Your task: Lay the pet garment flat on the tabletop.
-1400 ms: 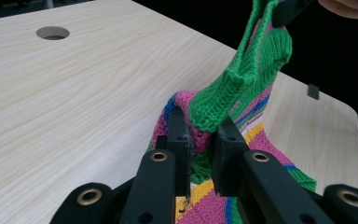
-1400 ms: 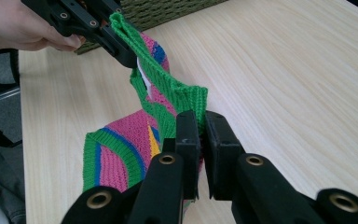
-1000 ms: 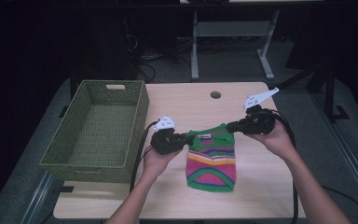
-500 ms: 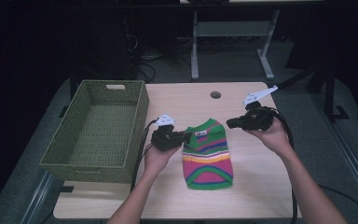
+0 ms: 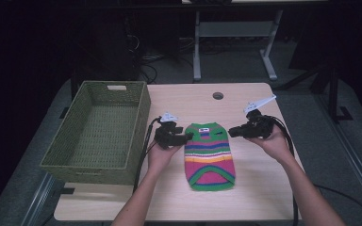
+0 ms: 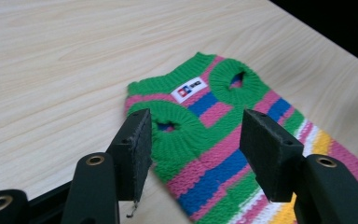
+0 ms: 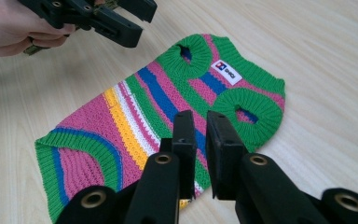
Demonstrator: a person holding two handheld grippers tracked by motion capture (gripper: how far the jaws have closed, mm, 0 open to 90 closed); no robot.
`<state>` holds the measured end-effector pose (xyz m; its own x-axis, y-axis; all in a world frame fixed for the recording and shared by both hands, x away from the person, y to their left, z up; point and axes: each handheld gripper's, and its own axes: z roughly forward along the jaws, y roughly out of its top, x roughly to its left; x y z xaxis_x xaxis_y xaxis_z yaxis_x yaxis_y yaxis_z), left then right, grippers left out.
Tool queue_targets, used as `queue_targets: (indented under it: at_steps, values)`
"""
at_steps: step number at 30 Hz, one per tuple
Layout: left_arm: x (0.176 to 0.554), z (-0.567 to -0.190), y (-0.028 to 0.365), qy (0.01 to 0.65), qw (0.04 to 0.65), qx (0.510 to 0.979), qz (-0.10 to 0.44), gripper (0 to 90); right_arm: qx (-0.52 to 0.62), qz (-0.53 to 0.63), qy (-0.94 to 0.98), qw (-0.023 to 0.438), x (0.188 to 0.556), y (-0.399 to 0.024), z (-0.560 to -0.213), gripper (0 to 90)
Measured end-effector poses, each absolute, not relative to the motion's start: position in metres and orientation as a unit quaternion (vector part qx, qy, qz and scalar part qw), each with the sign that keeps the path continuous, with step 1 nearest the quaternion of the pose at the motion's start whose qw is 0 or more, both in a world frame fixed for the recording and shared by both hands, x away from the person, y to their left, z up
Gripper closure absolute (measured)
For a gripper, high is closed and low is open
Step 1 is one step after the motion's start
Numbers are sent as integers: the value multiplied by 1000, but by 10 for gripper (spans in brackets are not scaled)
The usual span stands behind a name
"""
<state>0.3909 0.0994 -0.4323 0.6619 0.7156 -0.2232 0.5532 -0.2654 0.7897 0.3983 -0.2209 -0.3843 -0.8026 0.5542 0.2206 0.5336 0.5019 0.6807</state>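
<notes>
A small striped knit sweater (image 5: 210,155) lies flat on the wooden table (image 5: 264,197), near its middle, neck end toward the far edge and hem toward the near edge; a white label sits just below the collar. The left gripper (image 5: 185,137) hovers at the sweater's left shoulder with its jaws spread wide and nothing between them; in the left gripper view the pads frame the nearer armhole. The right gripper (image 5: 232,131) is held just off the right shoulder, raised above the table, its jaws nearly together with only a narrow slit between them and empty. The garment is judged light, soft and limp: it will sag and fold when lifted, and the open knit may snag on pad edges. The ribbed armhole bands and collar are the thickest parts and appear the best points to pinch, one per shoulder. The table is smooth pale laminate with a round cable hole (image 5: 218,95) at the far side. A green woven basket (image 5: 99,129) stands to the left, empty. The surrounding room is dark, with a metal frame (image 5: 235,42) and cables on the floor beyond.
</notes>
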Motion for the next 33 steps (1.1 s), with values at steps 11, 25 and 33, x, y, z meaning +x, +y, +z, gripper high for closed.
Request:
queue_targets:
  at_steps: [11,25,33]
  values:
    - [380,-429,100,383,463,794,92,427,336,400,853,2,395,-234,-390,685]
    - [362,-422,105,359,480,797,72,392,346,444,825,-41,386,-264,-405,584]
    - [349,-421,107,349,484,799,71,346,345,441,827,-48,379,-271,-411,549]
